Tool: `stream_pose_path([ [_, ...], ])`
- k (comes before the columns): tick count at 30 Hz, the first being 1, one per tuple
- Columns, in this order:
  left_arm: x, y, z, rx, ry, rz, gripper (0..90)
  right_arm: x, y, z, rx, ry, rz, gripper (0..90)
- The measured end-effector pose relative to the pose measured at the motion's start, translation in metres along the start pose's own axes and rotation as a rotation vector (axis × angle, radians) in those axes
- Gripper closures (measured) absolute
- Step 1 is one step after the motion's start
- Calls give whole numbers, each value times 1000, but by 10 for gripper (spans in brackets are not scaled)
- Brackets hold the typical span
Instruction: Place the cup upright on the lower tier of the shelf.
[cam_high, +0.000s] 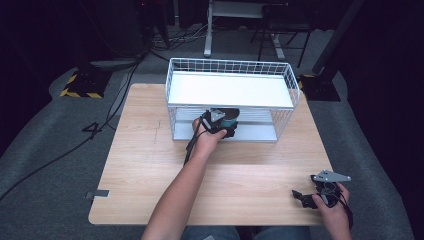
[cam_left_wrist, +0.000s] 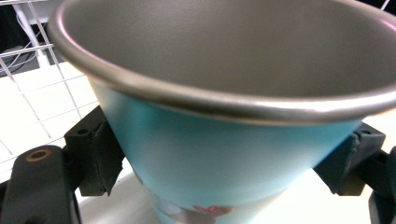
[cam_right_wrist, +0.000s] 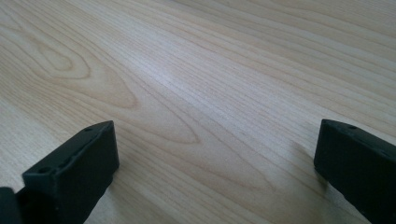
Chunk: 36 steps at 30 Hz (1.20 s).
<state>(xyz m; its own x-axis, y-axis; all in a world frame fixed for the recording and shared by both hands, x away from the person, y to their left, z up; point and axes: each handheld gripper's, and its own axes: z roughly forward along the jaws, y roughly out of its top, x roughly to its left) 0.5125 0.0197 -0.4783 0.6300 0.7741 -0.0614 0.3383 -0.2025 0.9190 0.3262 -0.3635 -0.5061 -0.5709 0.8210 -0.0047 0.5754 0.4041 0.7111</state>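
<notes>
A teal cup (cam_left_wrist: 219, 140) with a bare metal inside (cam_high: 231, 118) sits between the jaws of my left gripper (cam_left_wrist: 224, 161). Both pads press its sides, so the gripper is shut on it. In the high view, my left gripper (cam_high: 223, 126) reaches into the lower level of the white wire rack (cam_high: 230, 90), under its white upper shelf. The cup appears upright just above or on the lower shelf; I cannot tell which. My right gripper (cam_high: 301, 196) rests low over the wooden table (cam_high: 150, 165) at the near right corner. Its jaws stand wide apart (cam_right_wrist: 215, 163) with nothing between them.
The rack stands at the table's far middle, with wire walls at its sides and back. Wire mesh (cam_left_wrist: 32, 79) runs close on the cup's left. Cables and a desk frame (cam_high: 235, 30) lie on the floor beyond the table.
</notes>
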Motion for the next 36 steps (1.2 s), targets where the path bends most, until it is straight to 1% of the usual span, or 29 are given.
stream_pose_path([
  [2,0,-1,-3,1,-4,-8,162,0,0,0,0,0,0,1],
  [3,0,0,-5,20,7,-14,162,0,0,0,0,0,0,1],
  [4,-1,0,-8,28,16,-17,154,0,0,0,0,0,0,1],
  [6,-1,1,-13,32,18,-4,157,0,0,0,0,0,0,1],
  [9,-2,2,-19,12,9,-19,156,0,0,0,0,0,0,1],
  [11,-2,2,-23,13,3,-23,154,0,0,0,0,0,0,1],
  [13,-2,2,-28,16,-2,-15,154,0,0,0,0,0,0,1],
  [14,-3,2,-30,9,0,-26,154,0,0,0,0,0,1,1],
  [15,-3,1,-34,14,-5,-18,154,0,0,0,0,0,0,1],
  [19,-3,0,-45,11,-4,-11,155,0,0,0,0,0,0,1],
  [22,-4,-1,-56,16,-6,4,155,0,0,0,0,1,0,1],
  [25,-5,-2,-69,12,-9,8,156,0,0,0,0,1,0,1],
  [26,-6,-3,-74,9,-9,4,155,0,0,0,0,1,-1,1],
  [28,-6,-3,-82,9,-14,14,156,0,0,0,0,4,-4,1],
  [34,-8,-3,-112,-3,-15,24,161,-1,0,0,0,5,-5,1],
  [35,-8,-3,-118,-2,-14,34,163,-1,0,0,-1,6,-5,1],
  [36,-8,-3,-124,5,-17,34,167,-1,0,0,0,5,-5,1],
])
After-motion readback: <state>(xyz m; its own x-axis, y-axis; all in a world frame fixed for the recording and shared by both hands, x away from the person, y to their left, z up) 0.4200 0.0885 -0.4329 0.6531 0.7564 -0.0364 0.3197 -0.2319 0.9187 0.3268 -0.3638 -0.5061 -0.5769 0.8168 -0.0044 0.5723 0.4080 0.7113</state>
